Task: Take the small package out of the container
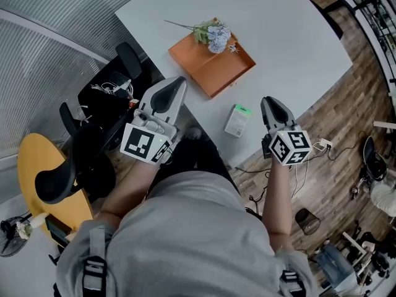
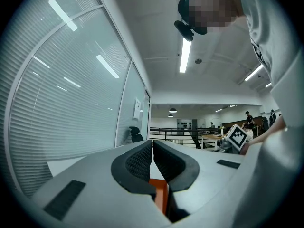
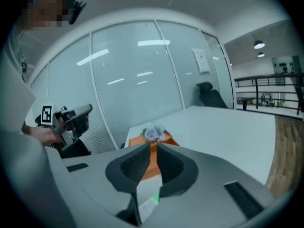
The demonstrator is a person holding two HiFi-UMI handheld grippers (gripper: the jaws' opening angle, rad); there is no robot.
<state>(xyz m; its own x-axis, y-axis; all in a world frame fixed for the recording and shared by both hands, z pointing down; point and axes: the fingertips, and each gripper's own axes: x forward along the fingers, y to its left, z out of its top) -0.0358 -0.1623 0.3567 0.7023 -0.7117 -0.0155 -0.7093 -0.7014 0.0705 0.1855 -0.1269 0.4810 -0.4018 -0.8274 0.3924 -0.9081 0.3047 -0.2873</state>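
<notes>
Premises present as an open-plan office. A large white table (image 1: 291, 48) stands beside curved glass partitions (image 2: 71, 94) fitted with blinds; black office chairs (image 1: 55, 184) sit near its edge; cables (image 1: 303, 175) trail over wood-pattern flooring (image 1: 346, 116). Ceiling strip lights (image 2: 184, 56) run overhead; beyond a black railing (image 2: 166, 131), further desks and persons are visible at a distance.

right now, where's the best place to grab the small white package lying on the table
I'd take the small package across its narrow width, jaws on the two long edges, coming down from above. It lies flat on the table, so only its thin sides offer a pinch. The right gripper is nearest.
</notes>
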